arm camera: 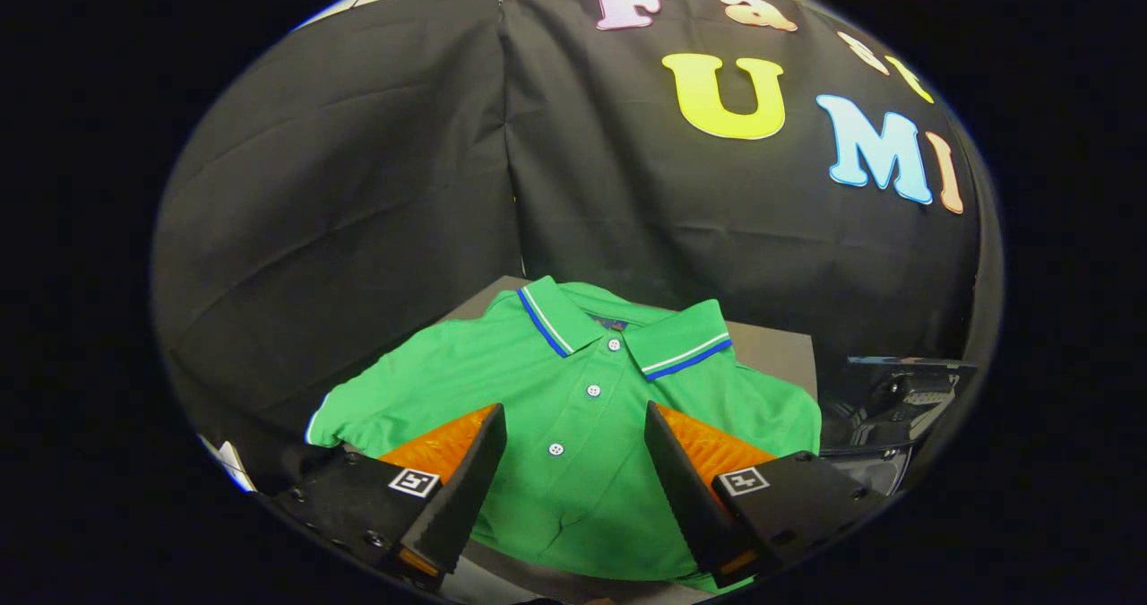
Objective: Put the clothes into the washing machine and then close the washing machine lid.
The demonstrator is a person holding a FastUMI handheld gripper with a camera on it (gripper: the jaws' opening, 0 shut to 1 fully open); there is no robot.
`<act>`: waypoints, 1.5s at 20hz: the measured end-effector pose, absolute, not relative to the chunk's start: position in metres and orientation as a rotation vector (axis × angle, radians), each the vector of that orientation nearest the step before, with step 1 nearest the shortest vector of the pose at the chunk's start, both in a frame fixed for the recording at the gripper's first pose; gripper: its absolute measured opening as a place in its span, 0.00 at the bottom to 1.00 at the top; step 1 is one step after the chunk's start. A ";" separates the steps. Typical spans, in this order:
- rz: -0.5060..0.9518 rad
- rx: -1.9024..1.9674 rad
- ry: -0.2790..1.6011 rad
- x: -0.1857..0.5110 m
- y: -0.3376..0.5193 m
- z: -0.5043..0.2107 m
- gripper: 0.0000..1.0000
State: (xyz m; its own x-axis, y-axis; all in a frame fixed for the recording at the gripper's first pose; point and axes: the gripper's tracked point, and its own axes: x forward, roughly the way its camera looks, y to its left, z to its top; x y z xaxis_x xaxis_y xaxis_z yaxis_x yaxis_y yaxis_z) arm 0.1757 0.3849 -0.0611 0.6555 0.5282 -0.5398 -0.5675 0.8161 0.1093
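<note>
A green polo shirt (573, 408) with a blue-and-white striped collar and three white buttons lies flat on a dark grey surface (771, 350), collar pointing away from me. My gripper (573, 426) hovers over the shirt's chest, open, its two fingers wide apart on either side of the button placket. Nothing is held between them. A dark machine part with a glossy curved rim (883, 408), possibly the washing machine, sits just right of the shirt, beyond the right finger.
Black cloth walls (358, 193) close in the booth behind and to the left of the shirt. A small white object (231, 463) peeks out beside the left finger.
</note>
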 end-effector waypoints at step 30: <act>0.665 -0.091 0.514 0.171 0.407 -0.056 0.02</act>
